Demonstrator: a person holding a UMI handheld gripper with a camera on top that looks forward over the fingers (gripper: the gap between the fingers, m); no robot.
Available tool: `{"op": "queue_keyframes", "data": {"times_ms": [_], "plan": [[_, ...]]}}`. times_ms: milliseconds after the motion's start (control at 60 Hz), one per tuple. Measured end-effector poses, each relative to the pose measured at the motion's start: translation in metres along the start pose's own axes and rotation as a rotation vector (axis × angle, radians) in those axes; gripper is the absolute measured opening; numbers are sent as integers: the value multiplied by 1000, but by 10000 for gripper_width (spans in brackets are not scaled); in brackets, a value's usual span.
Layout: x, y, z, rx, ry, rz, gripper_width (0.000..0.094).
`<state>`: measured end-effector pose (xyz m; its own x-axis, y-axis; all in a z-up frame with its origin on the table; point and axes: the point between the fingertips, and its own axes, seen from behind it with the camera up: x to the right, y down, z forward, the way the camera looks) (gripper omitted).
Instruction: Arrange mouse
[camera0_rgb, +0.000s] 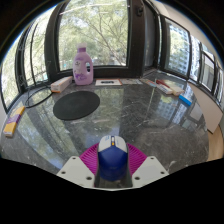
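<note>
Clamped between my claw's (112, 168) pink pads sits the mouse (112, 158), above the table (130, 115). Beyond lie a dark round mat (76, 105) and a pink bottle (83, 66).

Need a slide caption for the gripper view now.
Hand-held gripper shut on mouse above table, round mousepad ahead.

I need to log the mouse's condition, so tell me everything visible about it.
The mouse is a small computer mouse, blue in the body with a white front, apparently smooth plastic. It sits between the gripper's jaws, pink pads pressing both sides, its nose pointing ahead over the marbled table. Its underside is hidden.
</note>
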<state>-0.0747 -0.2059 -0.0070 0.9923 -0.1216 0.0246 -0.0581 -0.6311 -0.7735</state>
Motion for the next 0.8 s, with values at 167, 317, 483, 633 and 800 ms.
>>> {"op": "queue_keyframes", "data": {"times_ms": [167,317,483,633,800], "plan": [[32,-51,-30,81,125,32,369],[60,-151,-55,231,200,68,367],[17,-271,-50,401,136,51,365],[-58,-289,16,374,-8,30,365],[-129,-214,114,196,-120,-29,375]]}}
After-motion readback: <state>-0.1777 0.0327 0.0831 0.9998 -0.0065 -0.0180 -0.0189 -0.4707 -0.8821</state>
